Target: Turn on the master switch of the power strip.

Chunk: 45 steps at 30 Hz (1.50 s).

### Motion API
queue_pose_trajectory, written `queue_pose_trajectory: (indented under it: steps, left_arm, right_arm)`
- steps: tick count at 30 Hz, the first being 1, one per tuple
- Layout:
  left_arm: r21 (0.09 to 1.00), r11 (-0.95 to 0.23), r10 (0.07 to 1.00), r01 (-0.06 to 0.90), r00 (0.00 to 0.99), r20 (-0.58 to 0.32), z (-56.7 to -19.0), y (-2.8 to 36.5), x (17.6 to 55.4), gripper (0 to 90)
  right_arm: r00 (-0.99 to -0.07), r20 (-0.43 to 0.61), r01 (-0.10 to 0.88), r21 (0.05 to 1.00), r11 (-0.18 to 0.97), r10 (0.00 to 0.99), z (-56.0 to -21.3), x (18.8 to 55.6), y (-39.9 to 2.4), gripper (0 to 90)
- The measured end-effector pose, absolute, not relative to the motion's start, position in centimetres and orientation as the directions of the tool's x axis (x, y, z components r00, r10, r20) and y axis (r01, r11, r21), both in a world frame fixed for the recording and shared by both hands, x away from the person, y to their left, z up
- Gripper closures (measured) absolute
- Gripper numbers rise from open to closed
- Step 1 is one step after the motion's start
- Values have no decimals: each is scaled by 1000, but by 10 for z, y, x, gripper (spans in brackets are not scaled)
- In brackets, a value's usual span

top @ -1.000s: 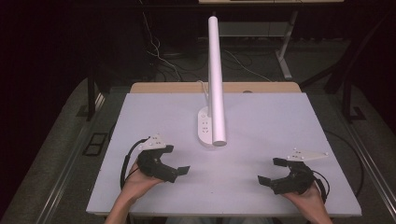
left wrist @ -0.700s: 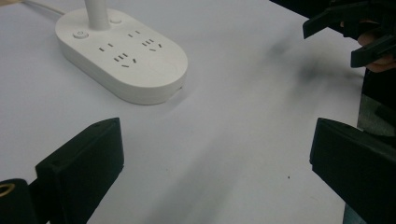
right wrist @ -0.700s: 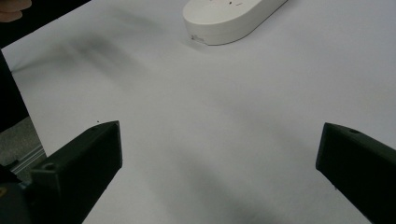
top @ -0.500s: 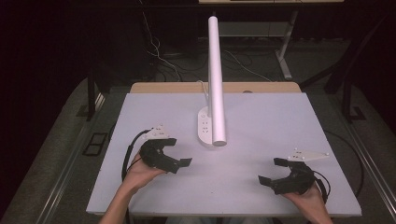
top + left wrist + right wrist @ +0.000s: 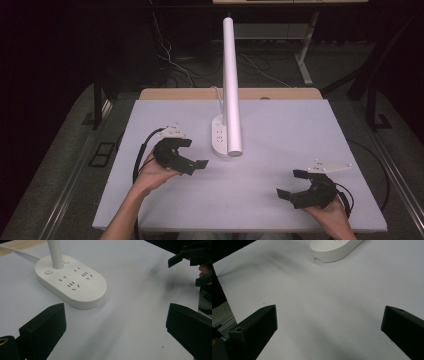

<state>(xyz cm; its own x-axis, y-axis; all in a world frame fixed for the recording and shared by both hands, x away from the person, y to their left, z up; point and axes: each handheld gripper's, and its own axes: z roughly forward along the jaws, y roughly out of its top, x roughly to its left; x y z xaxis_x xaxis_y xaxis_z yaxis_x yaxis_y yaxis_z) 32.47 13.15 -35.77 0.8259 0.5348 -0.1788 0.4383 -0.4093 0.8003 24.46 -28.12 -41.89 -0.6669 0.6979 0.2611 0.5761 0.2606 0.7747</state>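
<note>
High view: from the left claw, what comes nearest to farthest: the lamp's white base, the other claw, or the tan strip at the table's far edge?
1. Lamp base, just right of the left claw.
2. Tan strip, at the table's far edge.
3. Right claw, near the table's right front corner.

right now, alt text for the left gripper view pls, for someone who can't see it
A white oval lamp base with built-in sockets and a round power button sits on a white table, its white post rising out of frame. The left gripper has its two black fingers wide apart in the foreground; the right gripper is open at the far right.
</note>
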Motion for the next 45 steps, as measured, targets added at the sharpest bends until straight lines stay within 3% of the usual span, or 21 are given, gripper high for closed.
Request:
queue_pose_trajectory:
  steps: [45]
  left_arm:
    - [741, -513, 538, 432, 835, -114, -339, 110, 393, 37]
  right_arm:
    - [-661, 251, 571, 780, 257, 707, -419, 243, -282, 0]
